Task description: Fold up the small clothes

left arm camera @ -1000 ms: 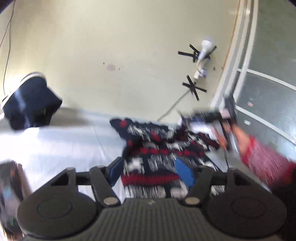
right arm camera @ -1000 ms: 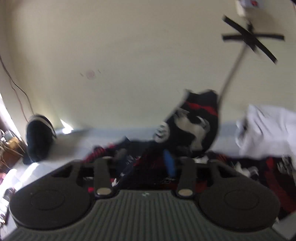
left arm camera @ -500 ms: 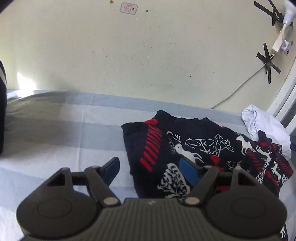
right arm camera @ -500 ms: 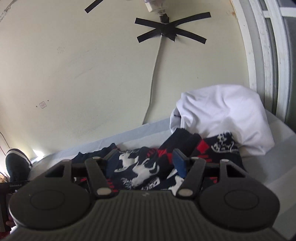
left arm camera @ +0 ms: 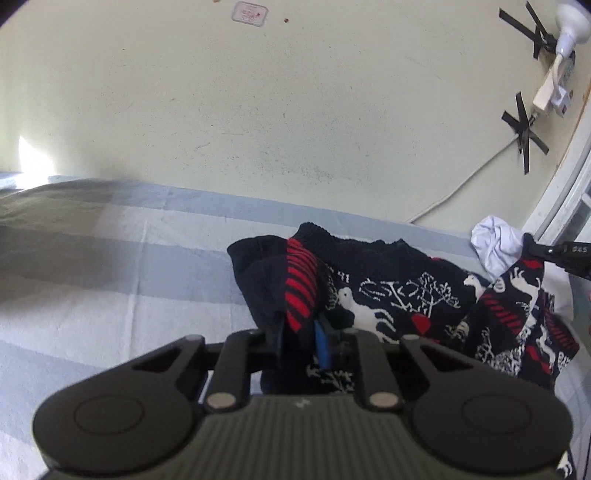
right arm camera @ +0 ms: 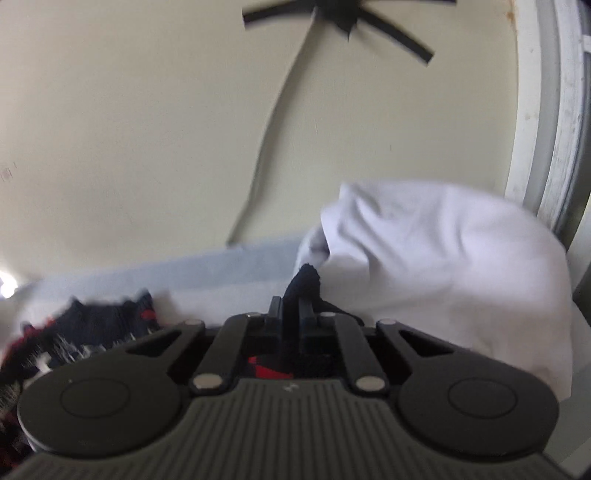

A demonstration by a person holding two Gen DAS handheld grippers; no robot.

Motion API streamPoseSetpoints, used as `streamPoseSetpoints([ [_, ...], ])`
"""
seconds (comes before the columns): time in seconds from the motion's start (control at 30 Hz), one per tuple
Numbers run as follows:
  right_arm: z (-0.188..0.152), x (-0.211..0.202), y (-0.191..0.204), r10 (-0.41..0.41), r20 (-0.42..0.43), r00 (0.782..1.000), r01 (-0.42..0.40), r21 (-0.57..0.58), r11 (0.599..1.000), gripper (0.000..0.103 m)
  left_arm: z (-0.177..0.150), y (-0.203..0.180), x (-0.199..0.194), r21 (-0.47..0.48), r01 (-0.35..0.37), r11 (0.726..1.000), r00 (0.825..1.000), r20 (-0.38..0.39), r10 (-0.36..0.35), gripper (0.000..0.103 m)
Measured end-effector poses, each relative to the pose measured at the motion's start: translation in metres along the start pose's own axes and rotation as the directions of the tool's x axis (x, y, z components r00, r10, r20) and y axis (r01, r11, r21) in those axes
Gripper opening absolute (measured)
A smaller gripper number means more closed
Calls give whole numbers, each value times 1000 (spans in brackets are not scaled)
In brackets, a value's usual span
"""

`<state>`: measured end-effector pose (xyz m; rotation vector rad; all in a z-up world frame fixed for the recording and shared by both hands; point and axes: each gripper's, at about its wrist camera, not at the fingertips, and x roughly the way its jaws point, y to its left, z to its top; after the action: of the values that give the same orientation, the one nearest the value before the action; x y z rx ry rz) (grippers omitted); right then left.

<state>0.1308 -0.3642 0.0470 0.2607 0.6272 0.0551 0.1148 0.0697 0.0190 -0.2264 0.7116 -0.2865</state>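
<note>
Item: sweater (left arm camera: 399, 295), dark navy knit with white reindeer and tree motifs and red striped bands, lying bunched on the bed (left arm camera: 122, 273) toward its right side, near the wall (left arm camera: 295, 110); its ribbed collar edge faces the wall, and its right portion drapes down toward the bed's edge. Left gripper (left arm camera: 299, 336): fingers pressed together on a raised fold of the sweater's left side, where a red-striped band runs down between the pads; the blue pad (left arm camera: 322, 345) of the right finger shows against the cloth. Right gripper (right arm camera: 291, 314): fingers drawn close, pinching a dark navy edge of the sweater that stands up in a small peak above the tips; red and dark knit shows beneath the fingers, and more of the garment lies blurred at lower left of that view. In the left wrist view, the right gripper's body (left arm camera: 561, 254) enters at the right edge, above the sweater's right end. White cloth (right arm camera: 443, 273): crumpled heap on the bed just beyond the sweater's right end, touching it, beside the window frame (right arm camera: 535, 110). Bed covering: pale blue and grey broad stripes, with creases. Wall: cream, marked and scuffed, bearing a small sticker (left arm camera: 249, 13) high up, a cable (left arm camera: 461, 192) running down to the bed, black tape crosses (left arm camera: 524, 133) fixing it, and a white plug fitting (left arm camera: 554, 88) at upper right.
</note>
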Motion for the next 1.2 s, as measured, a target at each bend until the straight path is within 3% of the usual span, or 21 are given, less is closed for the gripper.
streamPoseSetpoints([
  [0.03,7,-20,-2,57,88,995,-61,44,997,10,2,4,-6,-25,10,1000,1000,22,-10,14],
  [0.1,11,-63,-6,141,257,956,-170,92,981,10,4,11,-19,-55,5,998,998,68,-1,13],
  [0.17,-5,-98,-11,184,363,913,-230,88,969,12,6,18,-24,-81,-14,997,995,95,22,14],
  [0.2,-19,-109,-15,193,384,903,-244,88,966,12,6,20,-23,-95,-32,995,995,88,40,14],
  [0.23,-34,-114,-20,173,382,908,-226,99,969,20,7,23,-18,-102,-65,993,995,68,72,14],
  [0.27,-51,-114,-26,125,352,928,-176,115,978,40,6,25,-12,-103,-88,991,995,47,93,15],
  [0.3,-69,-111,-33,58,287,956,-100,134,986,49,5,27,-6,-111,-99,989,995,17,101,16],
  [0.37,-92,-101,-51,-39,188,981,-1,209,978,50,4,30,-1,-122,-103,987,995,-9,103,17],
  [0.47,-110,-107,-75,-16,160,987,-43,360,932,50,4,28,-5,-105,-99,990,995,11,101,32],
  [0.53,-107,-114,-72,-18,178,984,-49,363,931,50,4,26,-8,-95,-117,989,992,27,120,37],
  [0.67,-99,-122,-51,5,173,985,-56,294,954,50,9,29,-25,-129,-138,982,985,88,150,38],
  [0.8,-109,-111,0,87,80,993,-93,80,992,51,11,27,-40,-144,-47,988,988,138,67,38],
  [0.93,-127,-98,61,137,-13,990,-137,-179,974,82,4,4,-30,-56,-1,998,996,94,7,39],
  [0.97,-132,-93,72,134,-28,991,-137,-230,963,85,2,-1,-26,-35,6,999,997,79,-3,40],
  [1.03,-144,-79,92,88,-72,993,-108,-352,930,79,-3,-7,-16,-1,17,1000,999,43,-17,43],
  [1.07,-149,-71,97,40,-92,995,-73,-395,916,59,-5,-9,-10,9,11,1000,1000,24,-11,43],
  [1.1,-151,-71,95,4,-66,998,-32,-426,904,49,-8,-10,-5,17,-1,1000,1000,4,1,43],
  [1.13,-146,-75,88,8,-68,998,-34,-396,918,14,-11,-11,2,26,-19,999,1000,-15,19,43],
  [1.2,-122,-90,59,-63,2,998,61,-267,962,13,-14,-14,5,58,-42,997,999,-7,42,43],
])
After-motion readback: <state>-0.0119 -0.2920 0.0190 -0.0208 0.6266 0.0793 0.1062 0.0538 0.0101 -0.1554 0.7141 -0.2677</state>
